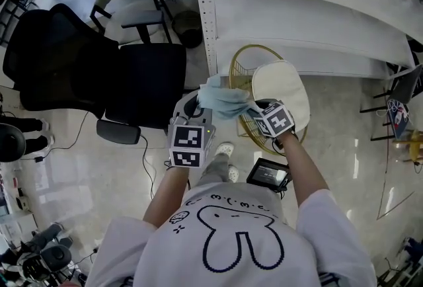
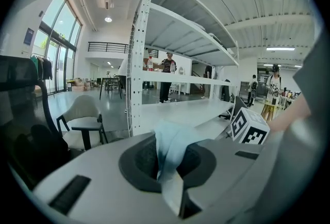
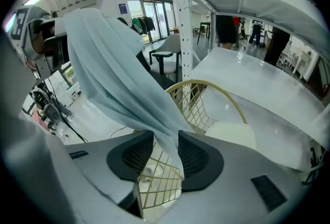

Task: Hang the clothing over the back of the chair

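A light blue piece of clothing point(image 1: 221, 99) stretches between my two grippers, just above the gold wire back point(image 1: 246, 59) of a chair with a cream seat point(image 1: 281, 90). My left gripper point(image 1: 198, 104) is shut on one end of it; in the left gripper view the cloth point(image 2: 170, 148) is pinched between the pads and bunches up past them. My right gripper point(image 1: 251, 109) stands open. In the right gripper view the cloth point(image 3: 118, 73) runs loosely down through the gap of the right gripper point(image 3: 165, 153), with the chair's wire back point(image 3: 211, 91) and seat point(image 3: 232, 132) below.
A black office chair point(image 1: 99, 74) stands to the left, with a white armchair point(image 1: 132, 4) behind it. White shelving point(image 1: 310, 14) runs along the far side behind the wire chair. A small screen device point(image 1: 268, 174) hangs near my right forearm. People stand far off point(image 2: 166, 76).
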A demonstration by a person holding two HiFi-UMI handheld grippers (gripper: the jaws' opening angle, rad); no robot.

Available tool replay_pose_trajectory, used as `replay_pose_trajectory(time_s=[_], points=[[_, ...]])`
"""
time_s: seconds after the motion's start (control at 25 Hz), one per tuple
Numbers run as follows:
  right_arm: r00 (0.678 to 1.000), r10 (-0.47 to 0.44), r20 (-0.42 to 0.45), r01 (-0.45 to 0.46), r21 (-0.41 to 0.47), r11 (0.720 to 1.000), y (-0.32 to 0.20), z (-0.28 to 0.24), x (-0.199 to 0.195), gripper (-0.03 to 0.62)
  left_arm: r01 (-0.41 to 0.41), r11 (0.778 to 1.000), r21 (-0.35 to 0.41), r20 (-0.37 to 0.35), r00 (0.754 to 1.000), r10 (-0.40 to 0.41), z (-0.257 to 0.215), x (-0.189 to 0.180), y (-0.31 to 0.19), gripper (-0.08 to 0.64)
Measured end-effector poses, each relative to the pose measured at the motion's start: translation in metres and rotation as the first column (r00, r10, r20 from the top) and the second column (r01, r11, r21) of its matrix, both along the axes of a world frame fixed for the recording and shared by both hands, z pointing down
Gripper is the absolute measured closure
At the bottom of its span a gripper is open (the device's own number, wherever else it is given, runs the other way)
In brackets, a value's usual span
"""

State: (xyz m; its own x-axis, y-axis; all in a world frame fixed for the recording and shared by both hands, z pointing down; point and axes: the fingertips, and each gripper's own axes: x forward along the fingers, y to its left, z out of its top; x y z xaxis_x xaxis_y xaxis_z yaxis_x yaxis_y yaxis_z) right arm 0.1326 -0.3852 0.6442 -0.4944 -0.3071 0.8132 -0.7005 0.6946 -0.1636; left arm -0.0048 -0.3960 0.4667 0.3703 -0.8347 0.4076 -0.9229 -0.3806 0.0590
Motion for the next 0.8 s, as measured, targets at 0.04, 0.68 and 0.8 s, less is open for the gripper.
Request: replay_pose_trajectory(time_s=[0.04,0.68,0.8], points=[[1.0,0.007,0.006,-0.007,0.007,1.0,-0.001,-0.004,0.002,0.466,-0.002,1.0,-0.01,0.003,1.0,0.002,0.005,0.001,0.001,0.526],[0.983,0.083,0.161,-0.109,0.161,0.981,0.001,-0.092,0.006,0.466,0.011,0.974,-0.227,0.027,1.0,-0.005,0.093,-0.001,0.011,0.525],[0.968,0.124,0.22,-0.172,0.213,0.962,-0.001,-0.115,0.006,0.466,0.015,0.963,-0.271,0.051,0.999,-0.001,0.117,-0.001,0.012,0.525]])
